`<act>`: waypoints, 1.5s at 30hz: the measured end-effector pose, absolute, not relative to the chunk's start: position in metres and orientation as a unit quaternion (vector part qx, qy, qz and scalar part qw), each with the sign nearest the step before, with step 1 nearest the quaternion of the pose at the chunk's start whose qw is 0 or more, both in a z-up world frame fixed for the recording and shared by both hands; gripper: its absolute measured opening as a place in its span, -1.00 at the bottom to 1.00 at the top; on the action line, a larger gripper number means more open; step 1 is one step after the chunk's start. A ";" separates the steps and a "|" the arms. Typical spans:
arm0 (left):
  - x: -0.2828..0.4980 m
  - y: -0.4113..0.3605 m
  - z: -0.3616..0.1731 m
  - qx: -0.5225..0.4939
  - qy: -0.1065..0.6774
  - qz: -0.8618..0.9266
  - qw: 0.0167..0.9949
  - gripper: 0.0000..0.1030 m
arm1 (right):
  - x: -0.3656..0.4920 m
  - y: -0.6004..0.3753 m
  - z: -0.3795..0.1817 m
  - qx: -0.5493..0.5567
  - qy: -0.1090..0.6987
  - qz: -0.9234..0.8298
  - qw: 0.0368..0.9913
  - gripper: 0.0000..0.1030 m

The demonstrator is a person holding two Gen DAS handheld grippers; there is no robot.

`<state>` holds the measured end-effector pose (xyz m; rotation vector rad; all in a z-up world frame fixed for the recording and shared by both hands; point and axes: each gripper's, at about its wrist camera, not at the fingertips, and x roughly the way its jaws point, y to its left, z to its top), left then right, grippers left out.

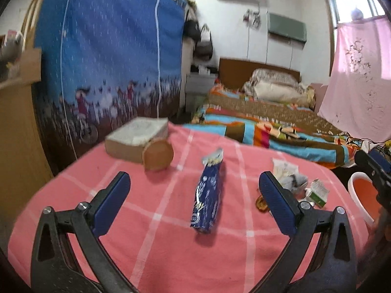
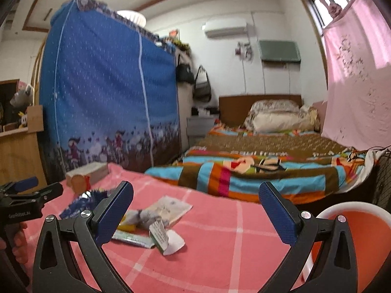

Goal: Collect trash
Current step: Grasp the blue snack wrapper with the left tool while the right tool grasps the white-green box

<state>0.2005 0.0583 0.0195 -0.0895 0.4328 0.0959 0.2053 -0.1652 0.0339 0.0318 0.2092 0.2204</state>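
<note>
The left gripper point(image 1: 194, 188) is hovering above the pink checked tablecloth point(image 1: 156, 244) with its two blue-padded fingers point(image 1: 112, 202) standing wide apart and holding nothing. Between those fingers, the blue snack wrapper point(image 1: 207, 195) is lying flat on the cloth, its torn silver end pointing away from the camera and its length running roughly along the gripper axis; it is not touching either pad. Beyond the wrapper, a round brown tin point(image 1: 158, 154) is standing on edge against a flat cardboard box point(image 1: 136, 138) at the far left of the table. To the right of the right-hand pad, a cluster of small trash point(image 1: 293, 183) is lying on the cloth, comprising crumpled paper and a small green-and-white carton point(image 1: 317, 193). The right gripper point(image 2: 195, 210) is likewise standing with its fingers point(image 2: 277, 213) wide apart and empty, positioned above the near part of the table. In the right wrist view, the trash cluster is lying just ahead of the left-hand pad: a crumpled grey scrap point(image 2: 146, 217), a flat printed leaflet point(image 2: 171, 207), the green-and-white carton point(image 2: 158, 234) and a white paper scrap point(image 2: 173, 243) are touching or overlapping one another. An orange basin with a white rim point(image 2: 347, 210) is sitting at the right edge of the table, near the right gripper. A bed with a striped cover point(image 2: 244, 173) is standing beyond the table.
</note>
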 end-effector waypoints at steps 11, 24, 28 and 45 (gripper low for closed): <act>0.220 0.070 0.003 -0.077 0.297 0.028 0.951 1.00 | 0.258 -0.141 0.003 -0.005 0.296 0.139 0.945 1.00; 0.229 0.056 -0.005 -0.059 0.338 -0.030 0.939 0.29 | 0.263 -0.131 -0.012 -0.003 0.343 0.174 0.923 0.83; 0.228 0.054 -0.003 -0.054 0.336 -0.039 0.939 -0.06 | 0.265 -0.132 -0.013 0.007 0.349 0.187 0.919 0.51; 0.213 0.046 0.004 -0.047 0.307 -0.062 0.948 -0.69 | 0.257 -0.130 -0.015 0.019 0.345 0.209 0.915 -0.21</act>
